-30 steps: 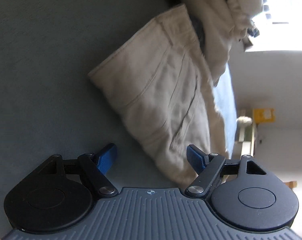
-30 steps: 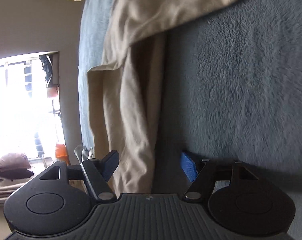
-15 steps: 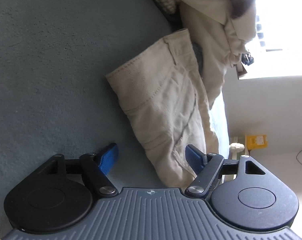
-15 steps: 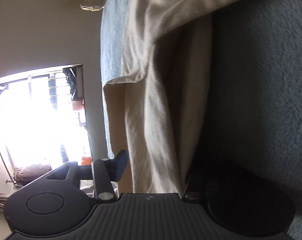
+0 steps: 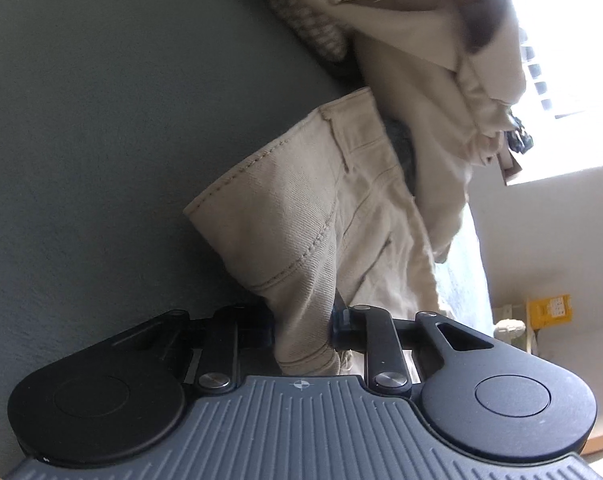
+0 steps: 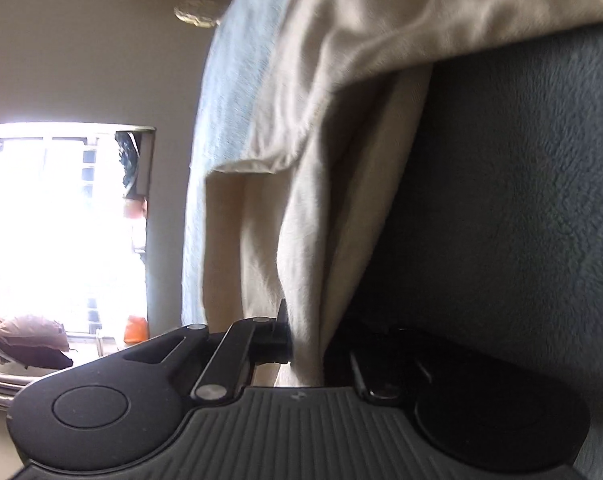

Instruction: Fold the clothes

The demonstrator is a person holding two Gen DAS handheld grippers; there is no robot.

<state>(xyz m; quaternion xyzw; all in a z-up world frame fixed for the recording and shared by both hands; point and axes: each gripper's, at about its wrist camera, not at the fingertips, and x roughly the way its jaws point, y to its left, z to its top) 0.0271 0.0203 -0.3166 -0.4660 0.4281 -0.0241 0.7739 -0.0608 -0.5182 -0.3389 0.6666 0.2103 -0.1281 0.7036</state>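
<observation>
Left wrist view: the beige trousers point(image 5: 301, 232) run from lower centre up toward the upper right over the grey-blue fleece blanket point(image 5: 81, 140), their lower end pinched tight in the left gripper point(image 5: 303, 330). In the right wrist view, the right gripper point(image 6: 307, 354) is clamped on a beige fold point(image 6: 313, 208) at lower centre, with a bright window point(image 6: 57, 224) at the left edge.

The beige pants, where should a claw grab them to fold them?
Grab the beige pants at an edge, sliding in flat along the grey blanket. The stitched edge is thick and firm. The left claw and right claw each already pinch beige cloth this way.
</observation>
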